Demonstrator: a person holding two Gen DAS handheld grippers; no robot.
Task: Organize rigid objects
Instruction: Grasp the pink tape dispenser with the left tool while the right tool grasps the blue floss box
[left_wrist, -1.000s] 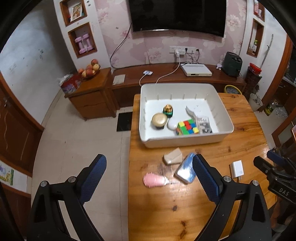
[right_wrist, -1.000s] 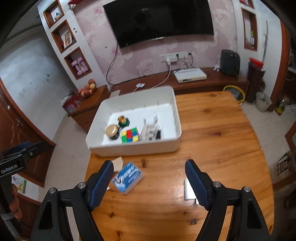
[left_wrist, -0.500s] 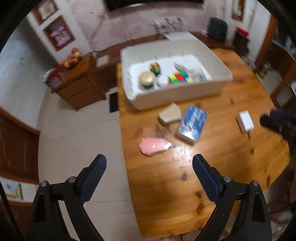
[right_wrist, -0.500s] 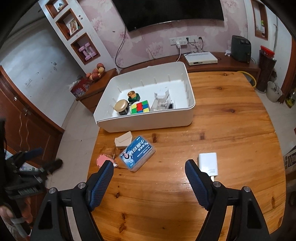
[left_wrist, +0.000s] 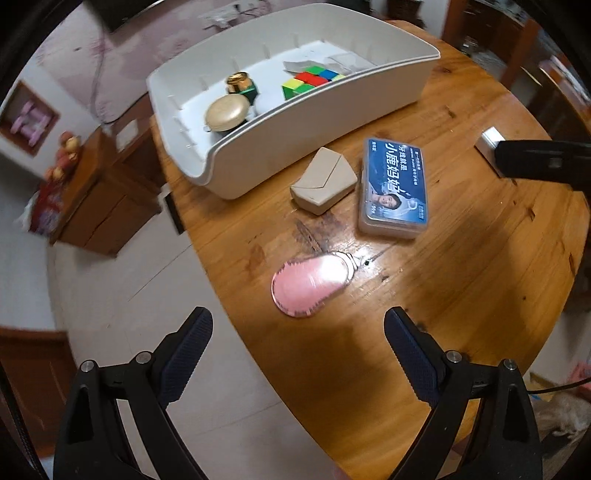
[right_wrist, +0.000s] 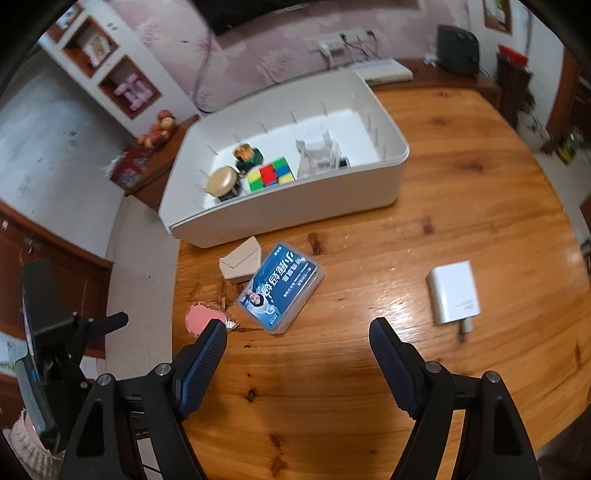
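A white bin (left_wrist: 325, 110) (right_wrist: 325, 199) stands on the wooden table and holds a colour cube (left_wrist: 308, 84) (right_wrist: 269, 173), a gold-lidded jar (left_wrist: 227, 114) (right_wrist: 221, 181), a small gold and green bottle (left_wrist: 240, 84) and a clear piece (right_wrist: 319, 153). In front of it lie a beige box (left_wrist: 323, 181) (right_wrist: 242, 264), a blue card case (left_wrist: 393, 186) (right_wrist: 280, 290), a pink comb (left_wrist: 310, 286) (right_wrist: 203, 319) and a white charger (right_wrist: 454, 291) (left_wrist: 487, 142). My left gripper (left_wrist: 297, 352) hangs open just short of the pink comb. My right gripper (right_wrist: 297, 352) is open over bare wood between case and charger.
The table's (left_wrist: 461, 280) rounded left edge drops to a tiled floor (left_wrist: 122, 302). A wooden cabinet (left_wrist: 99, 192) with fruit stands beyond it. A low TV bench (right_wrist: 424, 74) with a router and a black box runs along the far wall.
Both grippers have come down toward the table. The left view has rolled and now has the pink comb close ahead. The right view has closed in on the case and charger.
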